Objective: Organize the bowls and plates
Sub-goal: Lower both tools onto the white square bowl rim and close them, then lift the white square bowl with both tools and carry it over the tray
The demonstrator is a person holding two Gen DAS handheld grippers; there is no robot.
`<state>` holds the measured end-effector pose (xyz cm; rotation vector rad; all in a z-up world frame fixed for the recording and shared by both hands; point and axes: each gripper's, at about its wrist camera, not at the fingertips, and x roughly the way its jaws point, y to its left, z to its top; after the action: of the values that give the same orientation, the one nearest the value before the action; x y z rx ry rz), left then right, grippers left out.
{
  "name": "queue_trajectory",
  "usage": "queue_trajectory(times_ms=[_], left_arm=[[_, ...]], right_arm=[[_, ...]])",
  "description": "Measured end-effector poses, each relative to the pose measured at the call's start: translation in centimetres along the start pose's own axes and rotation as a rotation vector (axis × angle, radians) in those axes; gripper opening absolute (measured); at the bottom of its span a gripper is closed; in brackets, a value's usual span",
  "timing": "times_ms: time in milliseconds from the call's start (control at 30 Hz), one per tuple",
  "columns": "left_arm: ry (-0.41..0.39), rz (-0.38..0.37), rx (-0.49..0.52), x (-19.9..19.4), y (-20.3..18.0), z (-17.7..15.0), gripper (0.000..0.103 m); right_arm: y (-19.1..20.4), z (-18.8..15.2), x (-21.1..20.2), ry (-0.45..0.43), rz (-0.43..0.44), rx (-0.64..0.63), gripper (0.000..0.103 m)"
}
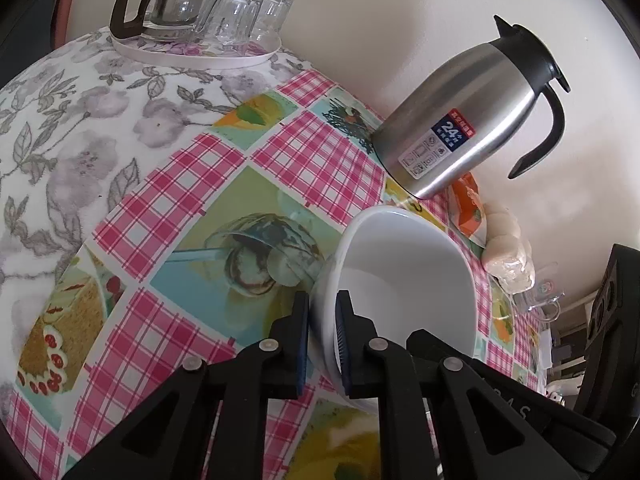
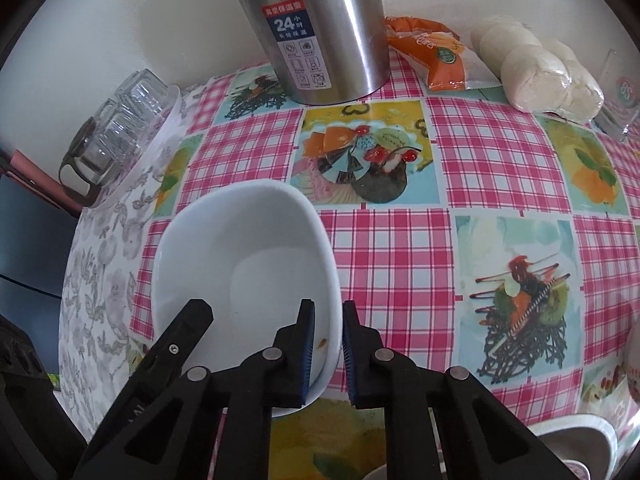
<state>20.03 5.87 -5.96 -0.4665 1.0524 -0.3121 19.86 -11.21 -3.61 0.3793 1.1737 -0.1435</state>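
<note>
Spread over everything: a table (image 2: 400,248) under a pink-checked oilcloth printed with desserts, meeting a grey floral cloth (image 1: 80,128) on its left.

Standing at the back against the wall: a steel vacuum jug (image 2: 324,32), upright, well apart from the work in front. Lying near its right: an orange snack packet (image 2: 436,56) and a wrapped roll of pale buns (image 2: 544,76).

Parked at the far left corner: a round tray (image 1: 200,54) bearing a glass coffee pot (image 1: 168,4) and upturned glasses (image 1: 240,12).

Resting at the near middle of the table: the white bowl (image 2: 248,264), the only task piece fully in sight, mouth up.

Clamped on its rim from opposite sides: the left gripper (image 1: 324,340), one pad inside the wall and one outside, and the right gripper (image 2: 326,354), set likewise on the nearer right edge. Both jaws pinched tight on the thin rim.

Small but worth noting: a brownish speck (image 2: 322,344) inside, just beside the right pad.

Likely trouble: glazed china slipping out of narrow pads if lifted unevenly; twisting or cracking if pulled two ways; tilting toward the jug on a hasty swing.
</note>
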Motion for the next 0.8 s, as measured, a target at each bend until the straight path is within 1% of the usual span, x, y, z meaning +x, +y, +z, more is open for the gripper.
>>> queue_trajectory(times_ms=[100,233,300,400,633,800], left_arm=[[-0.007,0.004,0.022,-0.9,-0.6,-0.1,0.013],[-0.036,0.017,0.062,-2.9,-2.1,-0.3,0.013],[-0.047,0.01,0.067,-3.7,-2.5,-0.3,0.013],[-0.056,-0.019,0.07,-4.9,-3.0,-0.3,0.013],[-0.08,-0.036,0.133,-7.6,-6.0,-1.2,0.013],[-0.091,-0.06,0.173,-9.5,-8.3,-2.1,0.013]], right_arm=[[-0.3,-0.2,-0.9,-0.011,0.007,0.011,0.014],[-0.3,-0.5,-2.6,-0.033,0.021,0.015,0.014],[-0.3,-0.7,-3.6,-0.048,0.021,0.009,0.014],[-0.8,-0.9,-5.5,-0.068,0.048,0.026,0.014],[-1.9,-1.6,-9.2,-0.108,0.056,0.042,0.014],[-3.5,-2.4,-12.0,-0.143,0.075,0.065,0.015]])
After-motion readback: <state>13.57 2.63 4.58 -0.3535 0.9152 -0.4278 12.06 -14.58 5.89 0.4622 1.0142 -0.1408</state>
